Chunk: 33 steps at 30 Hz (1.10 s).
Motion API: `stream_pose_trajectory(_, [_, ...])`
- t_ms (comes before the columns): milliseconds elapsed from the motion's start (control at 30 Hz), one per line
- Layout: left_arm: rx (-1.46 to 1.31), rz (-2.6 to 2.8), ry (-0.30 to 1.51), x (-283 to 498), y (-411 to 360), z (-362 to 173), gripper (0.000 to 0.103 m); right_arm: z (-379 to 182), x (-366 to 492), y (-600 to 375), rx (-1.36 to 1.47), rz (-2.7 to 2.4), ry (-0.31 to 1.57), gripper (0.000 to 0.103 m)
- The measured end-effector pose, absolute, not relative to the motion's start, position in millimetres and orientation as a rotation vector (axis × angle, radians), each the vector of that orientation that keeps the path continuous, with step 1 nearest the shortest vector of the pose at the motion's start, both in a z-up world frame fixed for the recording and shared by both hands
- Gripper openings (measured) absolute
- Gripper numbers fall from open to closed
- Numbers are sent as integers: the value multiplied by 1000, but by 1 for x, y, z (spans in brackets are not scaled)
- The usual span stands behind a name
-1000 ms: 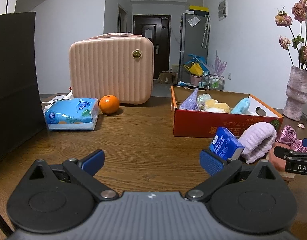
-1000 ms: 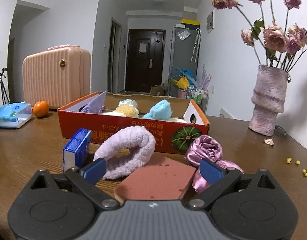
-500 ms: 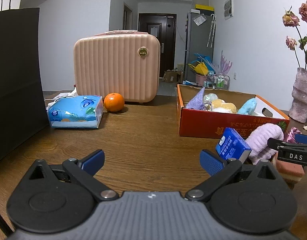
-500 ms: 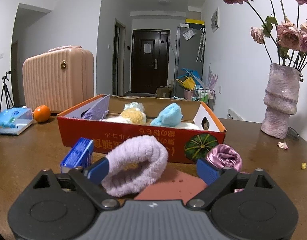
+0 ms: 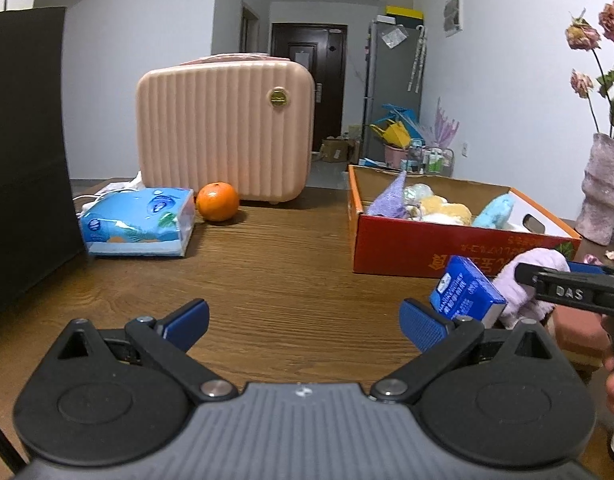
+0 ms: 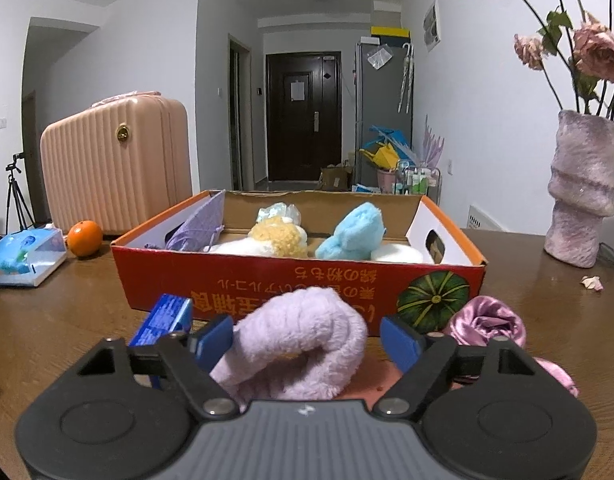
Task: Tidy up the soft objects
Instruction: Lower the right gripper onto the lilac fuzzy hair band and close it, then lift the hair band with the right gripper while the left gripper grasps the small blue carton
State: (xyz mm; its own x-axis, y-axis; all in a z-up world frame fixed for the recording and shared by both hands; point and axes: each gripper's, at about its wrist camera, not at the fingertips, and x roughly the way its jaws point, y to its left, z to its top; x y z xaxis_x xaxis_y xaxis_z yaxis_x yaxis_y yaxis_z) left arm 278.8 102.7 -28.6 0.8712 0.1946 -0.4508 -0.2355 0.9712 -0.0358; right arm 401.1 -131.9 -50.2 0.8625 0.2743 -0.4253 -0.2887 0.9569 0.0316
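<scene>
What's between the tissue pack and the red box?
Left wrist view: only bare table separates tissue pack from red box; the orange sits farther back.

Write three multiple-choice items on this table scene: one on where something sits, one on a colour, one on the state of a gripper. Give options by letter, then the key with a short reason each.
1. Where is the orange?
A. Inside the red box
B. On the table between the tissue pack and the pink suitcase
C. Beside the vase

2. What colour is the fluffy headband in front of the red box?
A. Pale purple
B. Green
C. Black

3. How does the left gripper stand?
A. Shut on the blue carton
B. Shut on the headband
C. Open, nothing between its fingers

Key: 1 B, the orange rests on the wood next to the tissue pack, in front of the pink suitcase. 2 A, the plush is pale purple; the right gripper is closing around it. 3 C, only bare table shows between the wide-apart blue pads.
</scene>
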Motion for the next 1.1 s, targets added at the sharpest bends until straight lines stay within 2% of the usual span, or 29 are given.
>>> stream_pose_trajectory(167, [-75, 207, 464, 281, 98, -31, 103, -52, 410, -128, -22, 308, 463, 60])
stream_pose_trajectory(233, [-77, 204, 464, 280, 97, -31, 103, -53, 411, -127, -23, 310, 470, 47])
stream_pose_trajectory(300, [-80, 198, 464, 280, 98, -31, 103, -53, 412, -128, -20, 315, 479, 37])
stream_pose_trajectory(433, [-76, 188, 468, 280, 97, -33, 103, -53, 408, -129, -18, 325, 475, 28])
stream_pose_trajectory(633, [-77, 180, 474, 281, 96, -35, 103, -49, 397, -132, -18, 318, 416, 24])
stream_pose_trajectory(1100, [-67, 189, 479, 282, 93, -38, 103, -31, 367, -169, 80, 272, 316, 24])
